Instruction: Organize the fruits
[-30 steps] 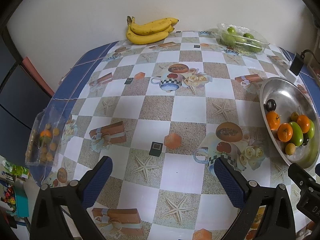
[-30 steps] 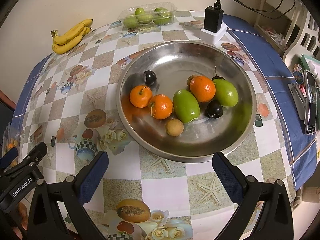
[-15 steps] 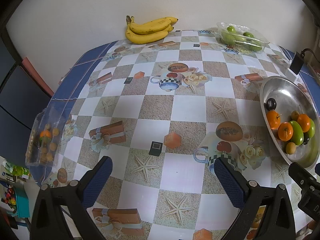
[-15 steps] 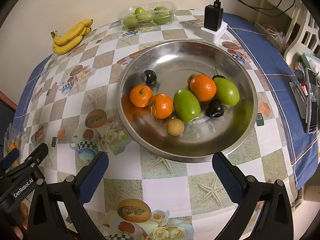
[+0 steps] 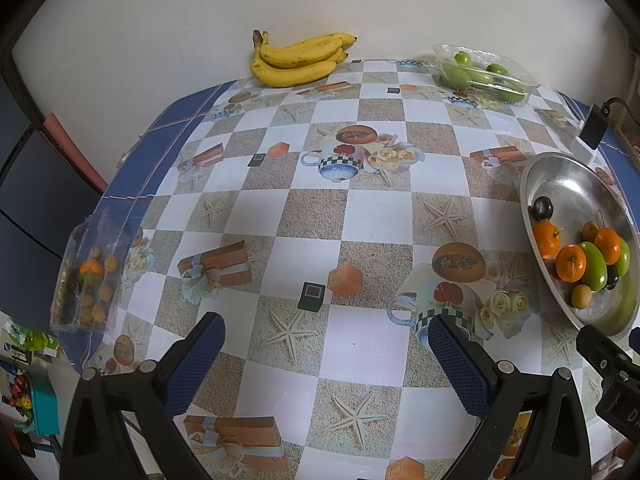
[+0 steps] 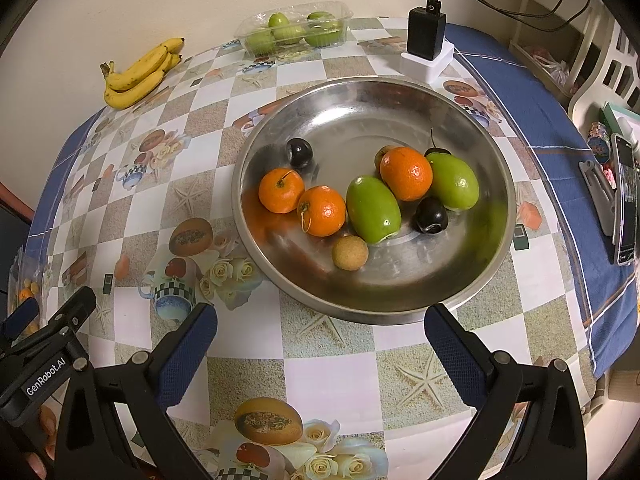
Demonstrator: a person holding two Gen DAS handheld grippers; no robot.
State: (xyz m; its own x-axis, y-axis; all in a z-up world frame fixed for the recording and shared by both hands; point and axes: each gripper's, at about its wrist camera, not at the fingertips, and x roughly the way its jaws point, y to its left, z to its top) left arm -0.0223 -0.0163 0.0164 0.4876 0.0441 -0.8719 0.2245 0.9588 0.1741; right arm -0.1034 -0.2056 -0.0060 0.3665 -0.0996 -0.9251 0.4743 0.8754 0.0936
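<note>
Left hand-held gripper (image 5: 326, 342): staying spread wide, gripping nothing, edging slightly forward over desk (image 5: 376, 216).
Right hand-held gripper (image 6: 320, 332): remaining wide apart, empty.
Steel bowl (image 6: 496, 248): fruits lying unchanged.

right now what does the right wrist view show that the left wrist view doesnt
Only the right wrist view shows the phone on the blue cloth and the whole metal bowl. Only the left wrist view clearly shows the clear box of small fruit at the table's left edge. Both show the bananas, the green fruit tray, the charger and open, empty hand-held grippers.
</note>
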